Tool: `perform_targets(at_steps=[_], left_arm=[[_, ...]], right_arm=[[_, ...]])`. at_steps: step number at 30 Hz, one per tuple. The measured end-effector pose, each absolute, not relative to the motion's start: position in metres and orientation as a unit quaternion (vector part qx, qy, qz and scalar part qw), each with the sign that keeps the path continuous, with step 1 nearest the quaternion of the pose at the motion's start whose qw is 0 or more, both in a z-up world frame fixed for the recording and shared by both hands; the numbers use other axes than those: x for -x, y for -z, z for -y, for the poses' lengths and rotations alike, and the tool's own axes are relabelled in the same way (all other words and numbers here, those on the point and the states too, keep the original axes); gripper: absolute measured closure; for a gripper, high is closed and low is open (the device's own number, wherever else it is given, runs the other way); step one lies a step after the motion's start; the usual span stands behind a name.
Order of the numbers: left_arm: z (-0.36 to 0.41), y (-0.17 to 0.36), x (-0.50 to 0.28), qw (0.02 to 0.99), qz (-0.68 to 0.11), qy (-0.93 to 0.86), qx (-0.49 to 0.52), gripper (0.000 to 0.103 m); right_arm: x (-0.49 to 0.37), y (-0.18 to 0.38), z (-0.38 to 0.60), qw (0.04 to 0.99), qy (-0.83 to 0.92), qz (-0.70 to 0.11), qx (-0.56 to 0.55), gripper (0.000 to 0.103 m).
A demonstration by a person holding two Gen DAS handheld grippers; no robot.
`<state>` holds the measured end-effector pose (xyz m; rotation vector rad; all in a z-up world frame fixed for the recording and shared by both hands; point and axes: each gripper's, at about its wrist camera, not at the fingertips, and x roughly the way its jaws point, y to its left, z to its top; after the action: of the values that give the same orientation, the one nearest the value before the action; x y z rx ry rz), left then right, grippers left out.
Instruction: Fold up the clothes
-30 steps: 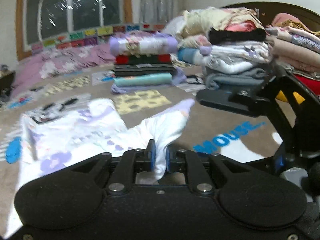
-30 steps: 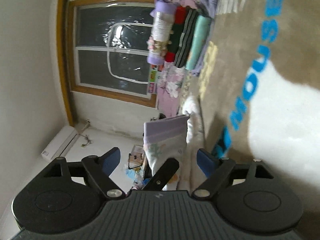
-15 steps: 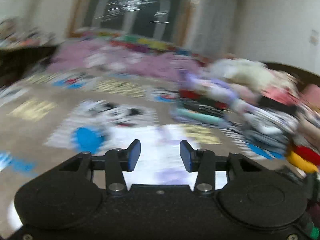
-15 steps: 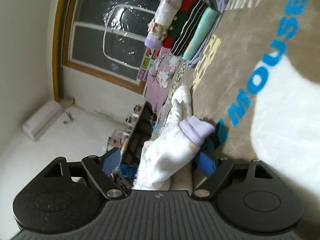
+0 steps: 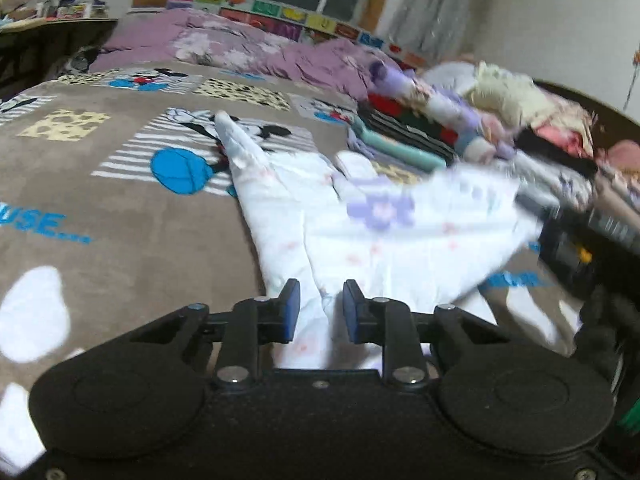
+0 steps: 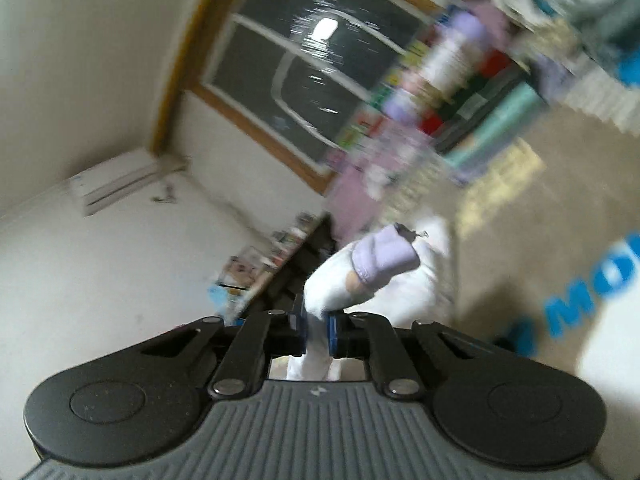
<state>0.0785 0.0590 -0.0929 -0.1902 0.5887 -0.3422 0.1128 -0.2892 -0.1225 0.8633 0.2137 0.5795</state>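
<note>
A white garment (image 5: 360,232) with purple flower prints lies spread on the brown cartoon blanket (image 5: 100,184). My left gripper (image 5: 318,312) is partly open, its blue pads on either side of the garment's near edge without pinching it. My right gripper (image 6: 316,330) is shut on a white fold of the same garment (image 6: 352,284), beside its purple cuff (image 6: 384,258), and holds it lifted off the blanket. The right wrist view is tilted and blurred.
A stack of folded clothes (image 5: 424,128) and a larger pile of clothes (image 5: 540,128) stand at the back right of the bed. A purple floral quilt (image 5: 248,52) lies along the far edge under the window (image 6: 312,64). A cluttered shelf (image 5: 48,20) is at the left.
My left gripper let go of the garment, swung left, and now straddles its near edge, open. My right gripper was open and has closed on the cloth by the purple cuff.
</note>
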Motion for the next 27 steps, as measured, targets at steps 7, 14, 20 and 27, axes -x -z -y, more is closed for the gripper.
perform_targets(at_steps=[7, 14, 20, 27], left_arm=[[-0.040, 0.106, -0.076, 0.932, -0.307, 0.175, 0.077, 0.081], [-0.033, 0.122, -0.083, 0.923, -0.339, 0.166, 0.070, 0.081], [-0.049, 0.091, -0.082, 0.924, -0.325, 0.187, 0.072, 0.073], [-0.107, 0.075, -0.106, 0.942, -0.271, 0.088, 0.179, 0.037]], right_arm=[[-0.128, 0.123, 0.304, 0.868, -0.267, -0.107, -0.405, 0.092], [-0.140, 0.154, 0.310, 0.852, -0.223, -0.184, -0.437, 0.092], [-0.144, 0.179, 0.311, 0.836, -0.192, -0.223, -0.463, 0.091], [-0.141, 0.183, 0.310, 0.829, -0.194, -0.225, -0.473, 0.090]])
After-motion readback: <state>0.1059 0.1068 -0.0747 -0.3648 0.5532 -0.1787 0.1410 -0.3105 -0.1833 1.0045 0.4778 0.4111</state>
